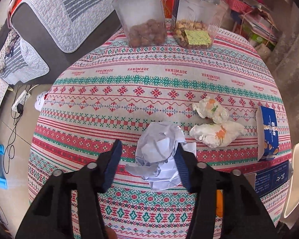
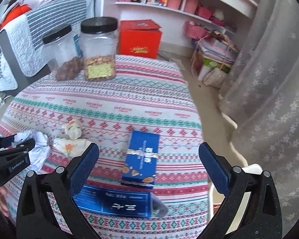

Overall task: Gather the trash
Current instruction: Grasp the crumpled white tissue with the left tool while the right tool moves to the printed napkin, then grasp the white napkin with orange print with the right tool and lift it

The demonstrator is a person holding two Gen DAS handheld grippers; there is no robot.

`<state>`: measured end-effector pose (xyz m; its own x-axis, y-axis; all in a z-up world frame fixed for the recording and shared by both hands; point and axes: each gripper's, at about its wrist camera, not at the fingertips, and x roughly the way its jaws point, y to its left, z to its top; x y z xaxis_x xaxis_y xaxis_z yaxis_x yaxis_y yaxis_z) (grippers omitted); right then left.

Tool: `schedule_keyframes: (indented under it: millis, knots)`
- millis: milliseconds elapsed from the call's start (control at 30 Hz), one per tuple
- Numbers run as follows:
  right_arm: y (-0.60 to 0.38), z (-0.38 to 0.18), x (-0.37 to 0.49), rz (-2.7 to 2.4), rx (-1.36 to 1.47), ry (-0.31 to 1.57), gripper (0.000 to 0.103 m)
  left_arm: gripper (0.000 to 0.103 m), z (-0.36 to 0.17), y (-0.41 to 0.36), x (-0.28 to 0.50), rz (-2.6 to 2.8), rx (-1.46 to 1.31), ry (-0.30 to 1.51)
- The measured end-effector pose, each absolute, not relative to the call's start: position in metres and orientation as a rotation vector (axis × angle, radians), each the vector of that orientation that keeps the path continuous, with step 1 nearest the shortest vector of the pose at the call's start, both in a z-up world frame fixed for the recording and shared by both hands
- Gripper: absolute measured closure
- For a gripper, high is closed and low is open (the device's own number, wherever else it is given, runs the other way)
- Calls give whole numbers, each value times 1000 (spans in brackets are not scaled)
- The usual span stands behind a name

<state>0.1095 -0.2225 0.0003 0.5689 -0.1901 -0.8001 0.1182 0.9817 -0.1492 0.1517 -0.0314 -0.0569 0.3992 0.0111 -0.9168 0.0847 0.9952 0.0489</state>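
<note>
A crumpled white paper ball lies on the patterned tablecloth. My left gripper is open, its jaws either side of the paper, the right pad touching it; it shows from the right wrist view beside the paper. Two crumpled printed tissues lie to the right of the paper. A torn blue snack box and a flat blue box lie in front of my right gripper, which is open and empty above them.
Two black-lidded clear jars with nuts stand at the table's far edge. A sofa with a striped cover is at the left. A white bin rim is off the table's right edge. A red box, shelves and curtain stand behind.
</note>
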Motion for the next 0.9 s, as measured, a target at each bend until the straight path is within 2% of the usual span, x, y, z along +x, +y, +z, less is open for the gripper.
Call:
schedule_keyframes:
  millis: [67,100,300,467,633,767,900]
  knots:
    - [-211,-9,120,-105,-70,989,7,79,-55,-25,153,-62,59,1169]
    - [-206,-12,125,-76,-59,1003,7,81,-52,-23,153,-68,44,1163]
    - [-189,-31,156,91,90,1120,7,82,-2,-8,152,-96,-23,1031]
    - [-175,-50,194,186,87,1214,9,82,47,10,152,-30,9,847]
    - [-164,-74,222,245,124,1344,30,82,50,30,164,-40,-69,872]
    - [-152,-85,230,259,103,1379,43,82,43,32,168,-41,-82,903]
    - [-140,-93,234,260,88,1388,61,82,43,34,167,-40,-87,905]
